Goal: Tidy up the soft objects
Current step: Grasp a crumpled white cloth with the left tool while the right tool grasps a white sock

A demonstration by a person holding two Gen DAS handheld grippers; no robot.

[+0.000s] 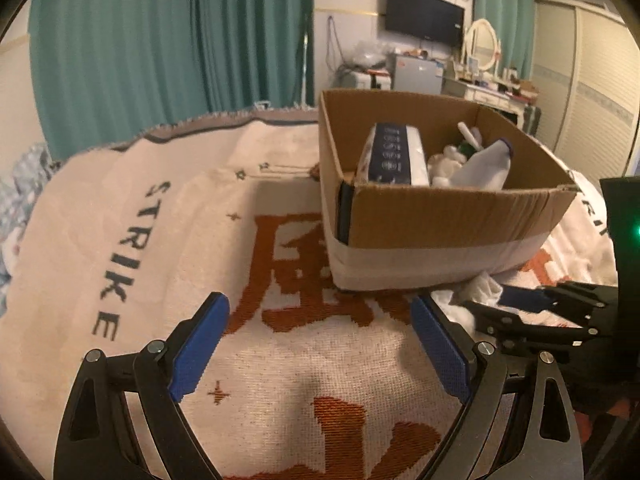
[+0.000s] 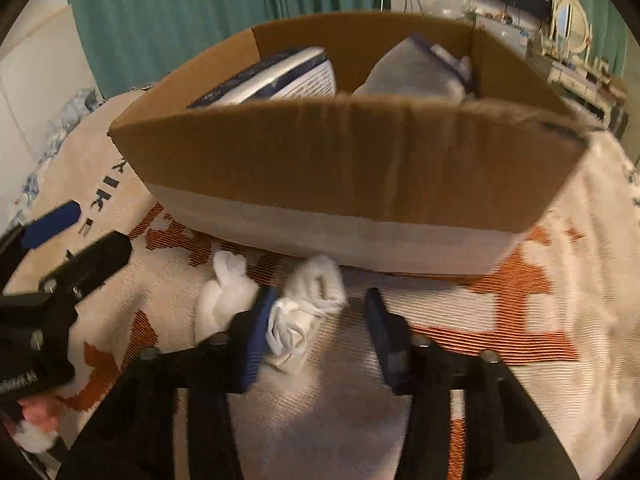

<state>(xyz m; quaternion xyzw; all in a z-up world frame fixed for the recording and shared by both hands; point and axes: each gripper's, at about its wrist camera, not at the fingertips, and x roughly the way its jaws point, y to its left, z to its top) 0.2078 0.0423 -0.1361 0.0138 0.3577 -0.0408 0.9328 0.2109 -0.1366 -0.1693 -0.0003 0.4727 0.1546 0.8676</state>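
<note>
My left tongs hang spread over the blanket; my right tongs, half-spread, straddle a rolled white sock without pinching, cardboard box at twelve o'clock.

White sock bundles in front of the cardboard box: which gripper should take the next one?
Right. The right gripper already straddles a white rolled sock bundle, jaws not yet closed on it. The left gripper hangs open over bare woven blanket.
</note>
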